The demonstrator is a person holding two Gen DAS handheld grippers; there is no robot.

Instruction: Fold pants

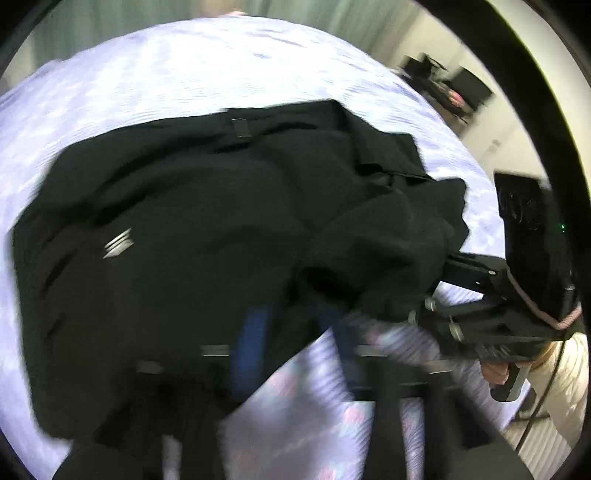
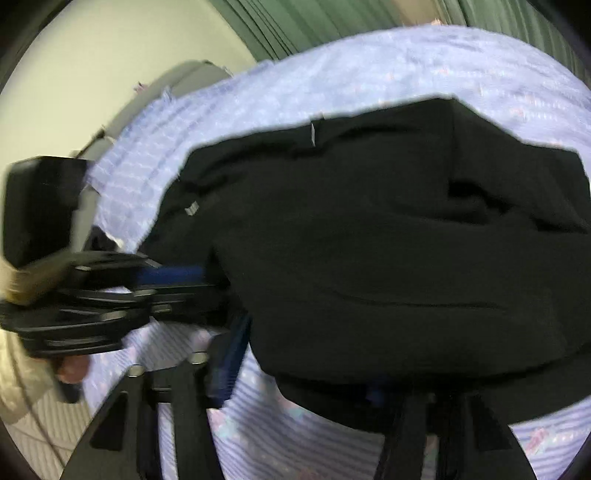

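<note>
Black pants (image 1: 192, 236) lie bunched on a lilac patterned bedspread (image 1: 184, 74); they also fill the right wrist view (image 2: 388, 240). My left gripper (image 1: 291, 343) sits at the near edge of the cloth, its blue-padded fingers (image 1: 251, 343) spread, with fabric draped over them. My right gripper (image 2: 303, 369) is under the near edge of the pants; one blue finger (image 2: 225, 365) shows and the other is hidden by cloth. The right gripper appears in the left wrist view (image 1: 443, 269), reaching into the fabric. The left gripper shows in the right wrist view (image 2: 210, 280). Both views are motion blurred.
Green curtains (image 2: 295, 22) hang behind the bed. A pale wall (image 2: 92, 92) stands on the left. Dark furniture (image 1: 443, 81) stands at the far right beyond the bed. A cable (image 1: 543, 398) hangs by the right hand.
</note>
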